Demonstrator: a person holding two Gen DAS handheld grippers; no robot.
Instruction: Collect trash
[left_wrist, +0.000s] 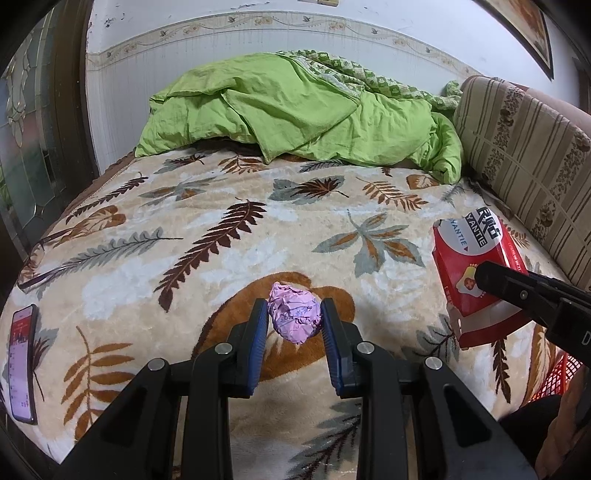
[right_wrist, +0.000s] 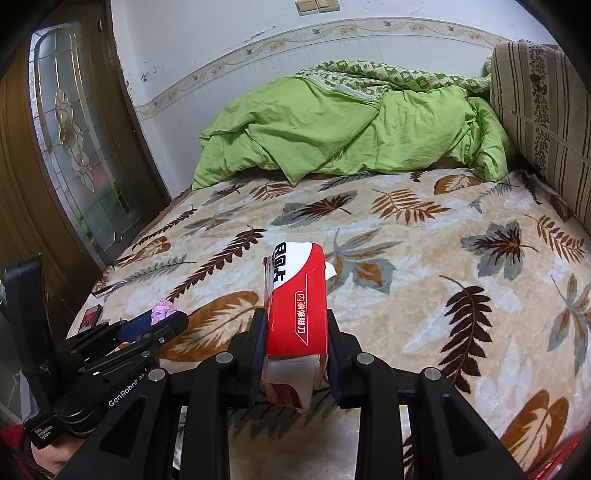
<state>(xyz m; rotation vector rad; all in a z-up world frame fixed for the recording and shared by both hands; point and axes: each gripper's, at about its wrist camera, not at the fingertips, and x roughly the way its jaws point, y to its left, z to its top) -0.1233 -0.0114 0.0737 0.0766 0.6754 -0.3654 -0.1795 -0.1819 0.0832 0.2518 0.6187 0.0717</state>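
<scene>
A crumpled pink paper ball (left_wrist: 294, 316) sits between the blue pads of my left gripper (left_wrist: 294, 314), which is shut on it just above the leaf-patterned blanket (left_wrist: 207, 236). In the right wrist view the same ball (right_wrist: 163, 311) shows at the tip of the left gripper (right_wrist: 159, 320). My right gripper (right_wrist: 295, 334) is shut on a red and white carton (right_wrist: 298, 302), held upright with its torn lower end toward the camera. In the left wrist view that carton (left_wrist: 469, 254) hangs at the right, with a black finger of the right gripper (left_wrist: 495, 280) across it.
A rumpled green quilt (left_wrist: 303, 110) lies at the back of the bed, and a striped cushion (left_wrist: 524, 155) leans at the right. A phone (left_wrist: 23, 362) rests at the blanket's left edge. A red mesh basket (left_wrist: 554, 373) shows at the lower right. A glazed wooden door (right_wrist: 74, 140) stands left.
</scene>
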